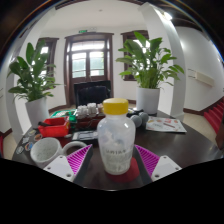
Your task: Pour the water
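The claw (104, 160) stands wide, its pink pads (77, 158) flanking a yellow-capped bottle (116, 142) that rests between them on the dark worktop (185, 145), gaps either side. The bottle looks like light, smooth, slightly yielding plastic; best gripped mid-body, firmly. At ten o'clock sits a white mug (45, 151), with a red container (54, 127) beyond it; potted plants (150, 65) stand farther off.

A translucent white plastic bottle with a yellow screw cap (116, 140) stands upright between the two fingers of the gripper (112, 160), its cap closed on top. It carries a pale label with a small red mark low on its front. A white ceramic mug (45, 151) stands on the dark table just beside the left finger, its opening turned upward.
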`<state>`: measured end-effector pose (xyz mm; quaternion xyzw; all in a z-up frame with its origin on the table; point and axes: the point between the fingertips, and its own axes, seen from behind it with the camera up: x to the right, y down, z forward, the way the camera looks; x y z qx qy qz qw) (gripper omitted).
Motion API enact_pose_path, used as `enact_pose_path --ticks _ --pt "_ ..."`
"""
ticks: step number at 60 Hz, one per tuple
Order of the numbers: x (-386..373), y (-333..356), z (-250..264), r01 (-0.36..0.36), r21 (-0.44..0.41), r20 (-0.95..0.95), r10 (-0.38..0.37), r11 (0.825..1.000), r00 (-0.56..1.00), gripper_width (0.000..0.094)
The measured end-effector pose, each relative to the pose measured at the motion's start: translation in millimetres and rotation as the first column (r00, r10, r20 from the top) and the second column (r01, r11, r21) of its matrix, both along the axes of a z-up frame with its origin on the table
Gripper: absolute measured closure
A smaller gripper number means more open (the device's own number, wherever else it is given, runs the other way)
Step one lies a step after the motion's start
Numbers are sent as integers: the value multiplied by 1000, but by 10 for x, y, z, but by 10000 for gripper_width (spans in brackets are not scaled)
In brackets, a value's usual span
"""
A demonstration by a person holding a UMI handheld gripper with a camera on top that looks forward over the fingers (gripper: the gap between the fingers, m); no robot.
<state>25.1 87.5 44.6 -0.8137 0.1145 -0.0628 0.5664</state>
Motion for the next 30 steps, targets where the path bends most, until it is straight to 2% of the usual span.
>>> enact_pose_path --ticks 13,30 --pt "-375 -747 -5 -19 -60 -41 16 998 999 106" --pt "-791 -1694 1005 -88 27 14 88 996 996 108"
